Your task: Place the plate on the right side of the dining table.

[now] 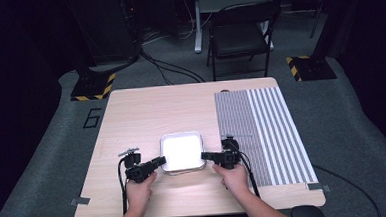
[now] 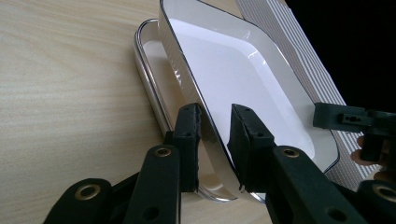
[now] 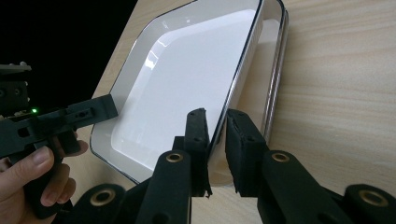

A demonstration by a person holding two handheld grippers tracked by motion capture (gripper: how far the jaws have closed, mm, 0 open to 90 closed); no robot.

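A white tray with a thin dark rim (image 1: pixel 182 151) (image 2: pixel 243 70) (image 3: pixel 187 79) sits nested over a second tray with a metal rim (image 2: pixel 145 60) (image 3: pixel 276 79) near the front middle of the wooden table (image 1: pixel 146 111). The white tray looks slightly raised and tilted out of the lower one. My left gripper (image 1: pixel 162 161) (image 2: pixel 215 114) is shut on the white tray's left rim, one jaw inside the wall and one outside. My right gripper (image 1: pixel 205 156) (image 3: pixel 215 116) is shut on the opposite rim in the same way. Each gripper view also catches the other gripper, the right gripper (image 2: pixel 350 119) and the left gripper (image 3: pixel 84 114), across the tray.
A grey and white striped mat (image 1: pixel 264 130) covers the table's right part, close to my right hand. A black folding chair (image 1: pixel 239 31) stands beyond the far edge. Bare wood lies behind and left of the trays.
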